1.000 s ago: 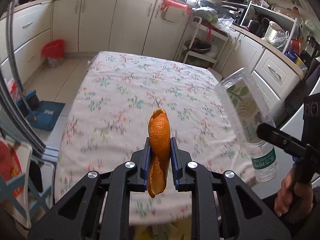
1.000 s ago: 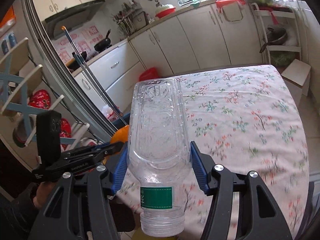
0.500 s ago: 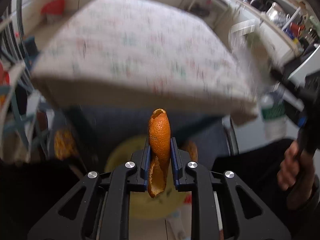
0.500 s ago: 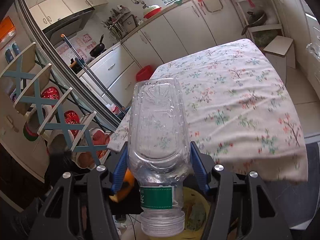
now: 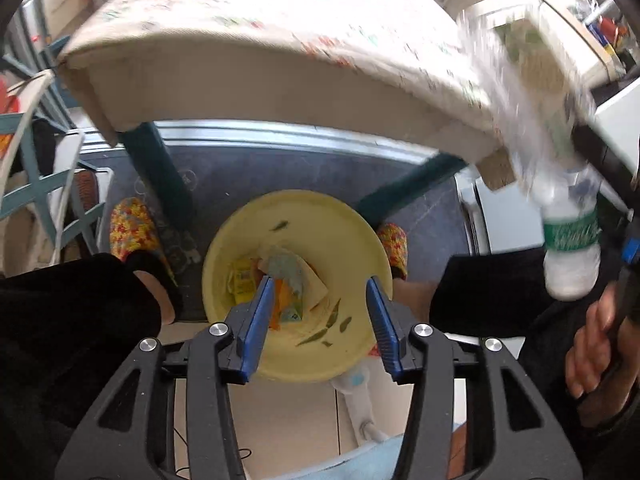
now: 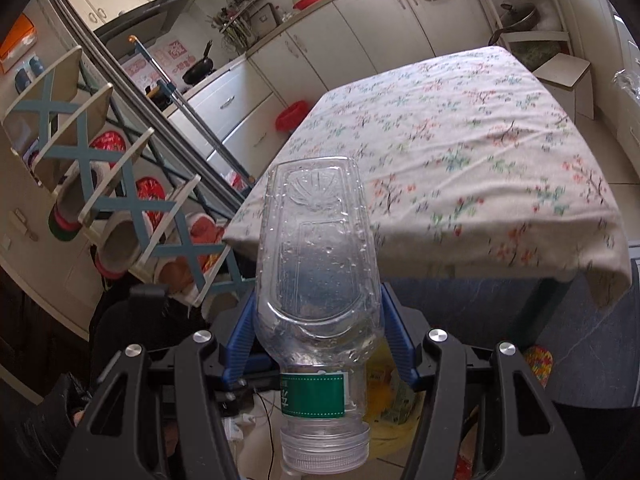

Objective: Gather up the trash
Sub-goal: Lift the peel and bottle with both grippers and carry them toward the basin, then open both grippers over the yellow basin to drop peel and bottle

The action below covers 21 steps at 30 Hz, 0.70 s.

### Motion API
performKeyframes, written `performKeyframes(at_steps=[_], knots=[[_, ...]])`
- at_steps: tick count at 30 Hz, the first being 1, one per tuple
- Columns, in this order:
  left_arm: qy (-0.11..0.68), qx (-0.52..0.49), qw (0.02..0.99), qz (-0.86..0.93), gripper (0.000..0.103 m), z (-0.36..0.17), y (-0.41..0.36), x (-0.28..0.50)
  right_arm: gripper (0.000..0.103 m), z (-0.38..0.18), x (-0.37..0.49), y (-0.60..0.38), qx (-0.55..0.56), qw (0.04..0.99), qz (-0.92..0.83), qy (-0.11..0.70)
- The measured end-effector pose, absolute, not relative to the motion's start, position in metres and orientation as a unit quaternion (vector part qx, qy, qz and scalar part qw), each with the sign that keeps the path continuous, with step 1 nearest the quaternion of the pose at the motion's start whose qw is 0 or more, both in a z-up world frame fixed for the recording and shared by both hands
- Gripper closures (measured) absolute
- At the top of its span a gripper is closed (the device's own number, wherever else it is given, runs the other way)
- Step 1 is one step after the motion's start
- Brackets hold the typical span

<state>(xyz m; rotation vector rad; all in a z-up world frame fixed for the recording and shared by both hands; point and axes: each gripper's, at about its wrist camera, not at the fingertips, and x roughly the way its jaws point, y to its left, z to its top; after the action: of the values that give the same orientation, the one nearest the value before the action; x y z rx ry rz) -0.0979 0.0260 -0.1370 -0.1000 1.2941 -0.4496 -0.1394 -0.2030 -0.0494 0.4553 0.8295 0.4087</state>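
My left gripper (image 5: pixel 320 316) is open and empty, pointing down over a yellow trash bin (image 5: pixel 352 236) on the floor. Orange peel (image 5: pixel 280 304) lies inside the bin among paper scraps and wrappers. My right gripper (image 6: pixel 318 334) is shut on a clear plastic bottle (image 6: pixel 316 272) with a green label, held base forward in front of the table's near edge. The bottle also shows blurred at the right of the left wrist view (image 5: pixel 568 236). Part of the yellow bin (image 6: pixel 390 412) shows behind the bottle in the right wrist view.
The table with a floral cloth (image 6: pixel 460 152) stands just beyond the bin, with dark green legs (image 5: pixel 160 176). The person's feet in colourful slippers (image 5: pixel 132 228) flank the bin. A shoe rack (image 6: pixel 112 208) stands at the left. Kitchen cabinets (image 6: pixel 360 32) line the far wall.
My left gripper tilted down over the bin, opened and let go of the orange peel, which now lies in the bin. The right gripper lowered with the bottle toward the table's near edge.
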Motion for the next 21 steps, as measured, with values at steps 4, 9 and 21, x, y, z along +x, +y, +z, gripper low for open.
performKeyframes(at_steps=[4, 9, 21], knots=[[0.536, -0.073, 0.828, -0.147, 0.046, -0.109, 0.053, -0.098, 0.046, -0.061, -0.143, -0.190, 0.209, 0.858, 0.202, 0.423], [0.464, -0.094, 0.876, -0.094, 0.032, -0.079, 0.075, -0.103, 0.046, -0.079, -0.146, -0.158, 0.167, 0.841, 0.218, 0.466], [0.425, -0.121, 0.892, -0.097, 0.030, -0.061, 0.085, -0.105, 0.034, -0.113, -0.135, -0.132, 0.127, 0.809, 0.214, 0.533]])
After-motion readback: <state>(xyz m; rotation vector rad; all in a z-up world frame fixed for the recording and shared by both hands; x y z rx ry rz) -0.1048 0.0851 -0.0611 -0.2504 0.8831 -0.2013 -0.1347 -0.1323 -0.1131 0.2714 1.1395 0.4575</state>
